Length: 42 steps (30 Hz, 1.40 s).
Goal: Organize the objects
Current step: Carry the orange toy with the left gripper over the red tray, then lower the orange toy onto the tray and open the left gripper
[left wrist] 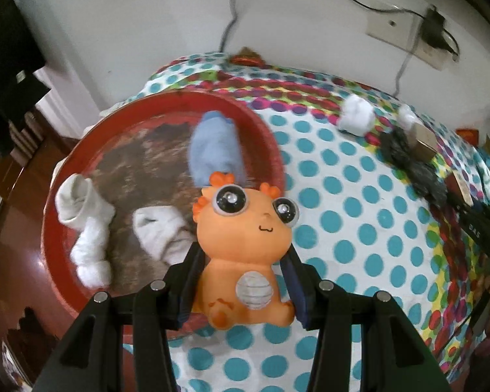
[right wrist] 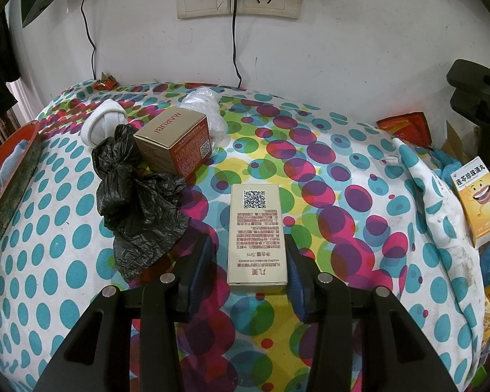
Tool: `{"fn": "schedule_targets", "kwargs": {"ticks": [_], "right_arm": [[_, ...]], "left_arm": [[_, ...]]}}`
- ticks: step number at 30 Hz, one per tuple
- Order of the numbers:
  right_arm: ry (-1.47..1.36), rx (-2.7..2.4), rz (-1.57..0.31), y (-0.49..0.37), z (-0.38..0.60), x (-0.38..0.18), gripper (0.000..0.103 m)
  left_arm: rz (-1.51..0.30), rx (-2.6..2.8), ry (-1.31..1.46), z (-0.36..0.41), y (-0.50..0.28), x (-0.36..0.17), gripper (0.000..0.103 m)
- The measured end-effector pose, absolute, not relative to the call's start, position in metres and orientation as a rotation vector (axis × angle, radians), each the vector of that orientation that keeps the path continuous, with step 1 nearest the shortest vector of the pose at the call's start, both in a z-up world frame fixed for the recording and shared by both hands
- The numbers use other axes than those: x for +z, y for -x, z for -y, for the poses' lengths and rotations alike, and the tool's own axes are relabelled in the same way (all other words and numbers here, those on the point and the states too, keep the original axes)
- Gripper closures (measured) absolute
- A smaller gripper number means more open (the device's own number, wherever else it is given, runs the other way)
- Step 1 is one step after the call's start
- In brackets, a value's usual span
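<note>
The orange toy point(left wrist: 245, 254) is pinched by the left gripper point(left wrist: 241, 281) at the red tray's point(left wrist: 268, 137) rim. The flat box point(right wrist: 257, 235) is straddled, untouched on its left, by the spread right gripper point(right wrist: 248, 274); open cloth point(right wrist: 343, 261) lies rightward.

Even indoor light, soft shadows; fisheye bends the edges, corners go black; the left wrist view is slightly blurred.
</note>
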State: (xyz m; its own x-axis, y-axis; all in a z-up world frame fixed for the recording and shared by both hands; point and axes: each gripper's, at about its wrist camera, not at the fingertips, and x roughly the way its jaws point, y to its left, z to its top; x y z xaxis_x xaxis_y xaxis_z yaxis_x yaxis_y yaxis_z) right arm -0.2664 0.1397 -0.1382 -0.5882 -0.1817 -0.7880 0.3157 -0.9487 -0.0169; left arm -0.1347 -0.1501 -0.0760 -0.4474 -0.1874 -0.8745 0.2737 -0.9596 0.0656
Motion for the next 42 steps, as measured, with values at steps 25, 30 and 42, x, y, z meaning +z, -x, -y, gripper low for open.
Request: {"fn": "schedule_targets", "kwargs": {"ticks": [25, 30, 42], "right_arm": [[-1.247, -2.564, -0.23, 0.268, -0.14, -0.138, 0.061], [-1.251, -2.567, -0.223, 0.27, -0.142, -0.139, 0.059], [-1.256, -2.573, -0.221, 0.271, -0.144, -0.139, 0.054]], "left_arm": [[-0.381, -2.266, -1.417, 0.263, 0.106, -0.103, 0.054], [-0.396, -2.239, -1.413, 0.276, 0.104, -0.108, 0.054], [-0.437, -2.202, -1.413, 0.302, 0.095, -0.123, 0.054]]}}
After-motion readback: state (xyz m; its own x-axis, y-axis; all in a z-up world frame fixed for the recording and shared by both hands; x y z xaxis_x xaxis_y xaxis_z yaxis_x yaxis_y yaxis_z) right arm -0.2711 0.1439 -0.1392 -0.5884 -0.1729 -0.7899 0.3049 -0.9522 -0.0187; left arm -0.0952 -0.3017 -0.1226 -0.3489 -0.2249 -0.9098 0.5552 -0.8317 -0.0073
